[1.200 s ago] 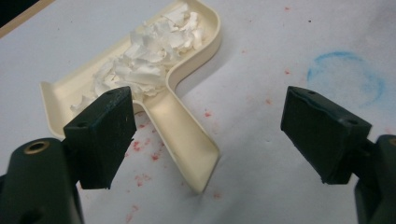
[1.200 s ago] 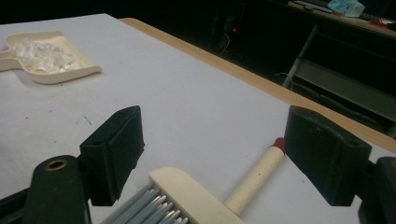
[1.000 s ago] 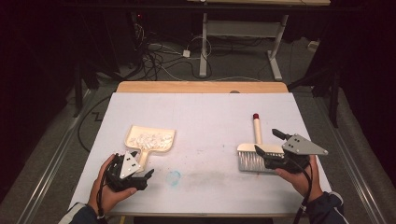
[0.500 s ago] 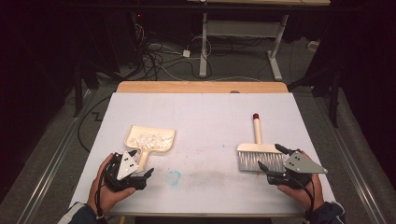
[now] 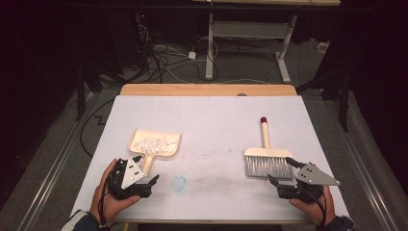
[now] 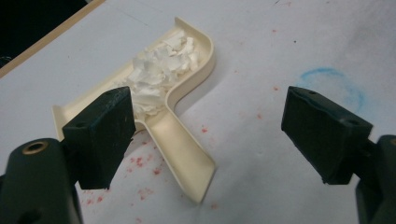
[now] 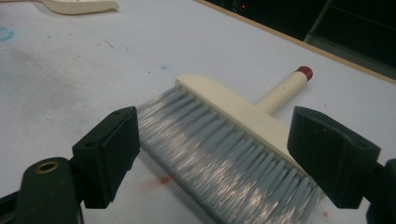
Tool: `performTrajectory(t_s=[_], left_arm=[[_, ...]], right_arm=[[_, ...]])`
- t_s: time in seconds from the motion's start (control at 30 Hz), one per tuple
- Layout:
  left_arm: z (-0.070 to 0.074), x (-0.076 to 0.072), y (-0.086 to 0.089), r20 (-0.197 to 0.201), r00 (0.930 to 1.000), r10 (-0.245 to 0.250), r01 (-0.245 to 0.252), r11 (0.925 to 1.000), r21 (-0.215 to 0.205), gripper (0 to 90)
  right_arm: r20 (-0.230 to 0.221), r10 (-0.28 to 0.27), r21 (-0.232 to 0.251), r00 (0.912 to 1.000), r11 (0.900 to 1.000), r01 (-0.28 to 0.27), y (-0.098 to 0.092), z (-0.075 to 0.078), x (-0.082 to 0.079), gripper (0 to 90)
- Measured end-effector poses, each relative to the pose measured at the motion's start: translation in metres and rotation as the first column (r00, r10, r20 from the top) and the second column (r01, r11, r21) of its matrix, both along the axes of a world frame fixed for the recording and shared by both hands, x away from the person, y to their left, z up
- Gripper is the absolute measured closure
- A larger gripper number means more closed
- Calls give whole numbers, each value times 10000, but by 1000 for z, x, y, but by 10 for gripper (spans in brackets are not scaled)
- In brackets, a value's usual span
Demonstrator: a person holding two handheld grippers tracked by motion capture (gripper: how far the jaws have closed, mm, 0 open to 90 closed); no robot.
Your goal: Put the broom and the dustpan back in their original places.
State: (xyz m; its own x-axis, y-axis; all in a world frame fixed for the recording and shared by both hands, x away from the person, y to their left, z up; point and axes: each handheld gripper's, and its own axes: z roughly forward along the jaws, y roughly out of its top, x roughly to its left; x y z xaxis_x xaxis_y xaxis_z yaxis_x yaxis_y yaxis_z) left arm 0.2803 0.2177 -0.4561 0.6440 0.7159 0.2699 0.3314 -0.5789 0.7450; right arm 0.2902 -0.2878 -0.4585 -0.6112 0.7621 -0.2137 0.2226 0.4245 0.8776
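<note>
On the white table top (image 5: 211, 125) we see a cream plastic dustpan (image 5: 153, 144) at the left and a cream hand brush with grey bristles (image 5: 263, 156) at the right, well apart from each other. We see a small heap of white paper bits (image 5: 153, 143) lying inside the dustpan. Its short handle points toward the near edge of the table. Our left gripper (image 5: 144, 179) sits just beside that handle, low over the table, held in a hand (image 5: 109, 192). In the left gripper view its two black jaws stand wide open with nothing between them but the table, and the end of the dustpan (image 6: 159, 102) handle lies a little ahead of them, nearer the left jaw. We also see a faint blue ring (image 5: 179, 183) drawn on the table near this gripper, and small red specks (image 6: 144, 163) around the handle. Our right gripper (image 5: 279, 179) rests near the front edge, just by the bristles of the brush. In the right gripper view its jaws are wide open too, and they hold nothing; the grey bristles (image 7: 224, 154) lie flat on the table between and just ahead of them. We see the brush handle pointing away from us, with a red tip (image 5: 263, 119) at its far end.
</note>
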Motion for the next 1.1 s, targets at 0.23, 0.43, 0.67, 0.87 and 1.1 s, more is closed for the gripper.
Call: performTrajectory(t_s=[0.23,0.43,0.67,0.87,1.1], left_arm=[[-1,3,-1,-80,10000,51,-52,10000,-48,169],[-1,3,-2,-92,9999,72,-72,10000,-54,169],[-1,2,-2,-48,10000,66,-66,10000,17,169],[-2,5,-4,-85,10000,-21,22,10000,82,169],[-4,7,-3,-213,9998,-2,3,10000,76,169]], right_arm=[[-92,148,-88,9998,9999,-149,3,0,-1,175],[-111,183,-73,9998,9998,-184,2,2,-2,176],[-50,180,-68,9998,9998,-180,2,2,-2,176],[29,148,-72,9999,9999,-147,2,3,-2,176],[144,111,-54,9998,9999,-110,3,5,-1,176]])
